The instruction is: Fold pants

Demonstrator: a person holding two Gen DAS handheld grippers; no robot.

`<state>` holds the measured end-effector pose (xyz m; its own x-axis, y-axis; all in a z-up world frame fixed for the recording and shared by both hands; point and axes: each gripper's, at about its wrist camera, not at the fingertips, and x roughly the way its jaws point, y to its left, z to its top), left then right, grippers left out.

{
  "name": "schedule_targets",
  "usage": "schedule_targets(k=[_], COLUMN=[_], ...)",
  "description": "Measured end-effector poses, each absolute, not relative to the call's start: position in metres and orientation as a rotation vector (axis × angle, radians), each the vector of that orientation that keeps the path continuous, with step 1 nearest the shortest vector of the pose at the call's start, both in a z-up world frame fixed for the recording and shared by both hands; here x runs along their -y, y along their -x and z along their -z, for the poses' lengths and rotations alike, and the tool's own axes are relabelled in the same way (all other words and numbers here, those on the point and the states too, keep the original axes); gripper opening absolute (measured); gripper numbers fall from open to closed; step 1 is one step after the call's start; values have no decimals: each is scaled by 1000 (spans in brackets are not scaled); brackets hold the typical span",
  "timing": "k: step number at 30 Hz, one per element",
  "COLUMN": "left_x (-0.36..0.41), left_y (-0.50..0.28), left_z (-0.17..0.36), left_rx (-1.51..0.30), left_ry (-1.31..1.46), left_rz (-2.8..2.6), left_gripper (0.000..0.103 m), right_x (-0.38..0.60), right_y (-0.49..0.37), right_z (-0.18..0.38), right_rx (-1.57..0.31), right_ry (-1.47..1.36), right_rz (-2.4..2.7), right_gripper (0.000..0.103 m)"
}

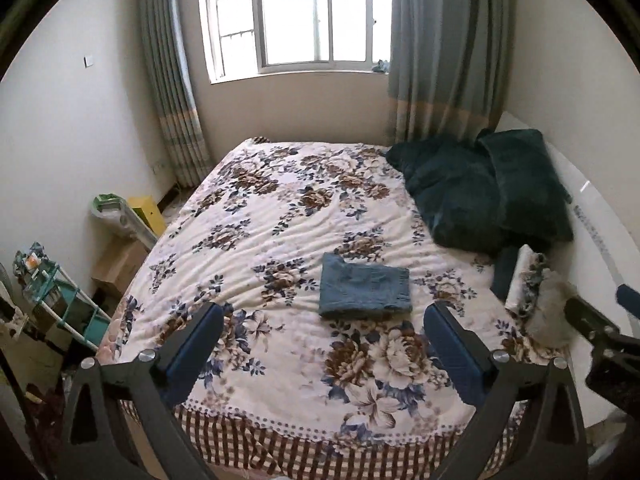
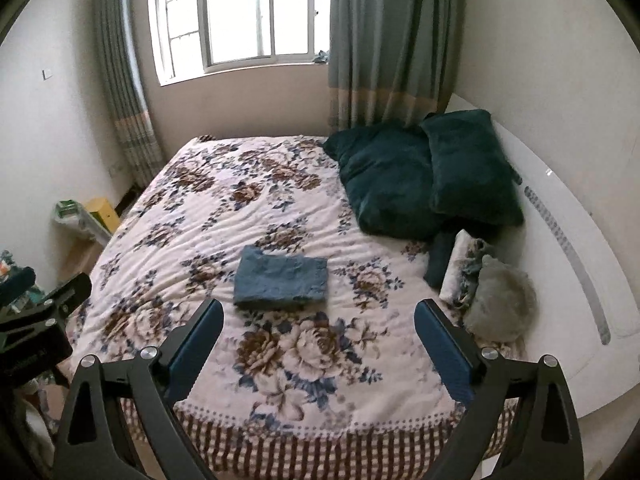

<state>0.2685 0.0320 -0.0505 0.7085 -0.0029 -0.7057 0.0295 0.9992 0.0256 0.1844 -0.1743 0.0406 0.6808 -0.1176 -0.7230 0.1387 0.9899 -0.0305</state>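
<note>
The blue denim pants lie folded into a flat rectangle on the floral quilted bed. Both the left gripper and right gripper have fingers spread, empty, short of the pants.

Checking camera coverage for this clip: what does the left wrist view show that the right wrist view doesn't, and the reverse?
Only the left wrist view shows the teal shelf rack and the brown cardboard box on the floor beside the bed.

Only the right wrist view shows the full sweep of the white headboard.

Both show the folded pants lying flat on the floral bedspread, the dark green pillows, the window, and each open, empty claw: left claw, right claw.
</note>
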Motion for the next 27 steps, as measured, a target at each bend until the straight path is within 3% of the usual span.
schedule_targets(k=[15, 27], left_x=[-23, -22], left_y=[-311, -315], left_z=[89, 93], left_rx=[-873, -881], left_ry=[-57, -56], left_rz=[-12, -6], left_gripper=[103, 103], right_x=[174, 170], right_y=[-251, -254], right_z=[14, 23], right_rx=[-888, -893], right_ry=[-26, -30], right_rz=[186, 185], right_gripper=[98, 98])
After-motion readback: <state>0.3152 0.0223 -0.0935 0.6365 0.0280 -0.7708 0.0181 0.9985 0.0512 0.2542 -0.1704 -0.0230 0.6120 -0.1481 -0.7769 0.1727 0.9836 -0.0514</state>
